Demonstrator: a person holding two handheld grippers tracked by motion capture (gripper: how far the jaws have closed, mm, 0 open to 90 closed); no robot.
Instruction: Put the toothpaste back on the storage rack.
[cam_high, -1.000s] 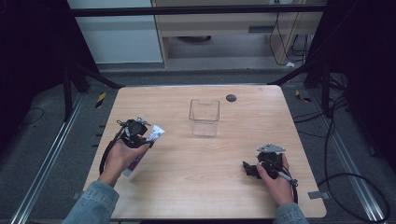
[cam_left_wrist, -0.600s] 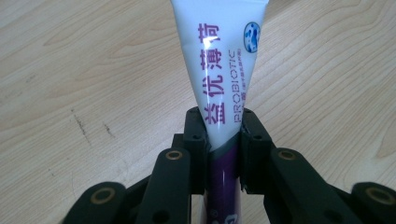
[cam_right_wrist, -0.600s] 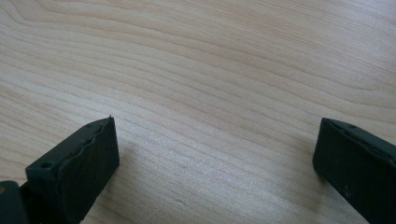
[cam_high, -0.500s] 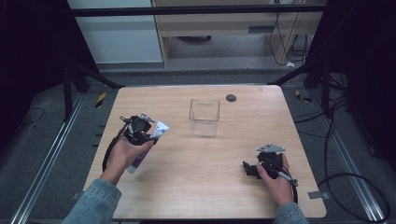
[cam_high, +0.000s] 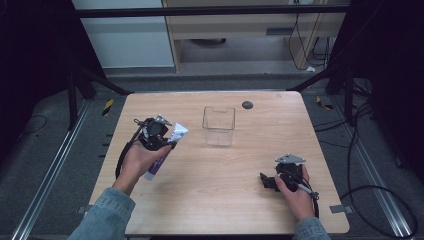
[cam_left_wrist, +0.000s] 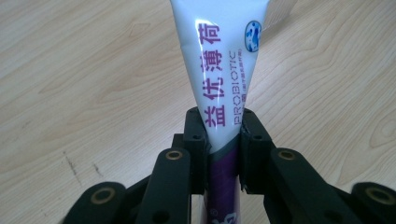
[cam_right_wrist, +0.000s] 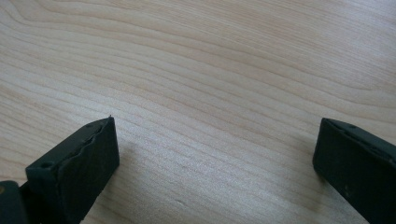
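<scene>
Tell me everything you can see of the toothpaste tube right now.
The toothpaste tube is soft, glossy plastic, white toward its flat crimped end and purple lower down, printed with purple Chinese characters and "PROBIOTIC". The left hand-held gripper is clamped across its middle, crimped end forward, over the wooden table.

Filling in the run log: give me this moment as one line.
left gripper: shut on tube, lifted | right gripper: open, low over table | clear box: upright, centre-back
</scene>
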